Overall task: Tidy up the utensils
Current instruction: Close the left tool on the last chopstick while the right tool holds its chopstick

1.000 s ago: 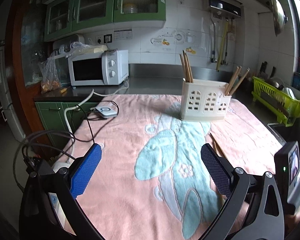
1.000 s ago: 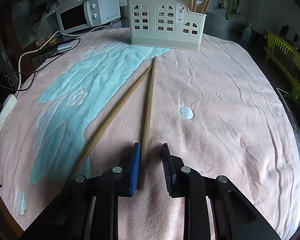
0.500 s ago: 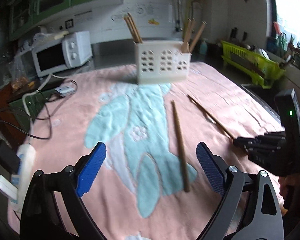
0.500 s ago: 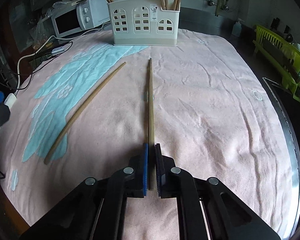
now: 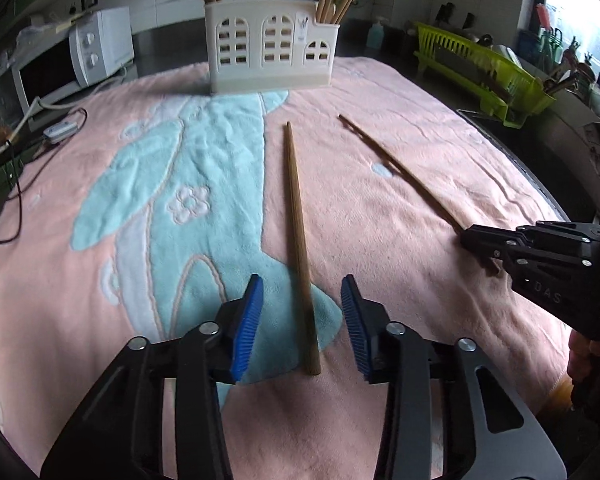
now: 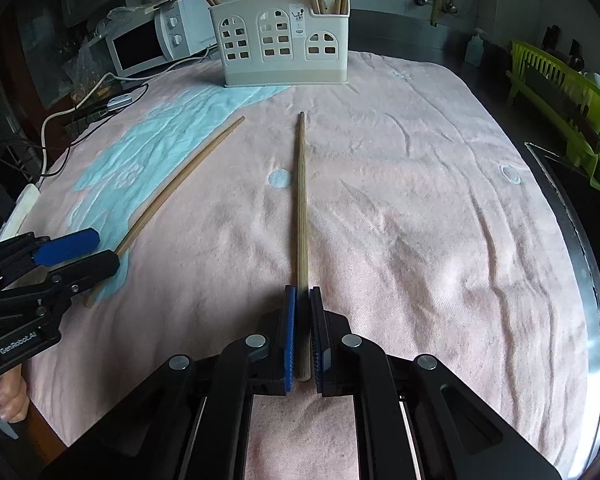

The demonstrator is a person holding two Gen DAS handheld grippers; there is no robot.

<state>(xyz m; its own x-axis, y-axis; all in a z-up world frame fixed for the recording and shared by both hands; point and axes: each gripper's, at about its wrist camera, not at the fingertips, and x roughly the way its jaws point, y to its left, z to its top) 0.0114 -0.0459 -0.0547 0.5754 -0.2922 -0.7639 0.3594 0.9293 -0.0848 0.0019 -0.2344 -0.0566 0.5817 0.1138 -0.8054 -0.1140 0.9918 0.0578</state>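
Note:
Two wooden chopsticks lie on a pink and blue towel (image 5: 400,208). The left chopstick (image 5: 298,236) has its near end between the blue pads of my left gripper (image 5: 302,308), whose jaws are closing and stand clear of the wood on both sides. The right chopstick (image 6: 302,216) is clamped at its near end by my right gripper (image 6: 303,320), shut on it. A white utensil holder (image 5: 270,54) with several chopsticks standing in it sits at the towel's far edge. In the right wrist view the left gripper (image 6: 72,254) shows at the left chopstick (image 6: 180,182).
A white microwave (image 5: 80,56) and cables (image 5: 40,112) are at the far left. A green dish rack (image 5: 484,68) stands at the right beside a sink edge (image 6: 572,216). A hand (image 6: 8,396) holds the left gripper's handle.
My left gripper dropped toward the towel, reached the left chopstick's near end and narrowed its jaws around it. My right gripper shut on the right chopstick and swung it away from the other.

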